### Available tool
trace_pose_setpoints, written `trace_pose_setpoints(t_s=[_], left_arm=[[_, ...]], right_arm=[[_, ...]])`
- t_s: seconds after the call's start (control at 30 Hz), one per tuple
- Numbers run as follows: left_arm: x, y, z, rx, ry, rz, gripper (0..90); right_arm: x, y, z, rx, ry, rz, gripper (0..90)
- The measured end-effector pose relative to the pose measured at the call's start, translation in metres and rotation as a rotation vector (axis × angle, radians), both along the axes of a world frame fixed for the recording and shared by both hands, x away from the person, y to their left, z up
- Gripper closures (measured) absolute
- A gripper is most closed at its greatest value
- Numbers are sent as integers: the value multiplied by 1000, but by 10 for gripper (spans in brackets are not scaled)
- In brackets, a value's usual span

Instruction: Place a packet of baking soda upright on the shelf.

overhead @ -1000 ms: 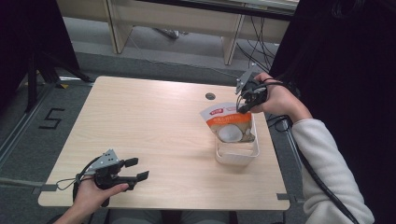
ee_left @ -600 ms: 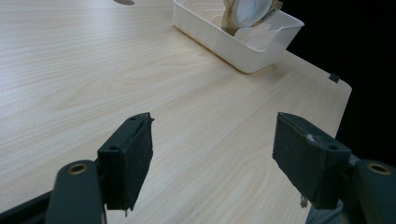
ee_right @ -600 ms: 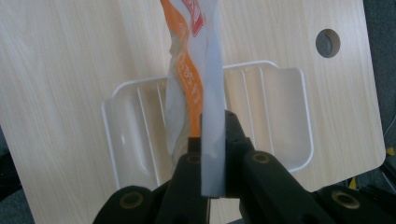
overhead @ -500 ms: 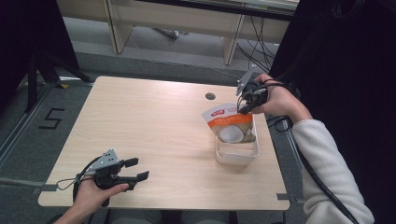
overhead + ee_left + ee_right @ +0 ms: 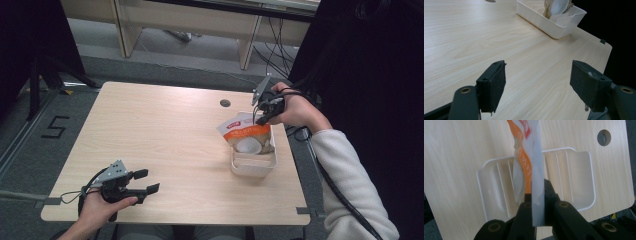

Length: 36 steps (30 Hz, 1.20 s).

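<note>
- Tabletop (image 5: 165, 135) of pale wood carried one white ribbed tray (image 5: 252, 167) near its right edge, with one round cable hole (image 5: 225, 103) just beyond the tray.
- One orange-and-white pouch (image 5: 246, 136) stood tilted in the tray, its lower end inside the walls and its top edge leaning toward the right gripper (image 5: 261, 118).
- That right gripper was clamped tight on the pouch's clear top seam (image 5: 537, 195), jaws pressed together on the film.
- One left gripper (image 5: 145, 181) rested well apart at the near left corner, its pads (image 5: 492, 85) spread wide with nothing between them.
- Risk, as I judged it: the grip sat on thin, slick film only, so a quick lift could let the seam slide out and drop the pouch.
- Second risk: the light tray was held by nothing, so a pouch snagging on its ribs might drag or tip it off the nearby table edge.
</note>
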<state>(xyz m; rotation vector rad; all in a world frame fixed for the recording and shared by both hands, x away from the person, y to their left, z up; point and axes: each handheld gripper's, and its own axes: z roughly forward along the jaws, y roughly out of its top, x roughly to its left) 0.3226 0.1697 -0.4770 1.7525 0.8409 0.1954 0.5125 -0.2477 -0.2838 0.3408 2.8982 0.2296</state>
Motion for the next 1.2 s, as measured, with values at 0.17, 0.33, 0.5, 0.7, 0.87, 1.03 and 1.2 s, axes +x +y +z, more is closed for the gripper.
trace_pose_setpoints(t_s=[0.17, 0.33, 0.5, 0.7, 0.87, 1.03, 1.2], left_arm=[[0, 0, 0, 0, 0, -1, 279], [0, 0, 0, 0, 2, 0, 279], [-1, 0, 0, 5, 4, 3, 279], [-1, -1, 0, -5, 11, 11, 279], [-2, -1, 1, 0, 13, 18, 279], [-1, -1, 0, -9, 12, 12, 279], [-2, -1, 1, -5, 15, 22, 279]], right_arm=[[0, 0, 0, 3, -3, 4, 900], [1, -2, -3, 11, -4, -1, 900], [1, -4, -8, 31, 1, -19, 900], [2, -8, -16, 58, 30, -29, 900], [1, -13, -23, 60, 35, -57, 900], [4, -21, -30, 66, 39, -72, 900], [4, -20, -31, 49, 36, -90, 900]])
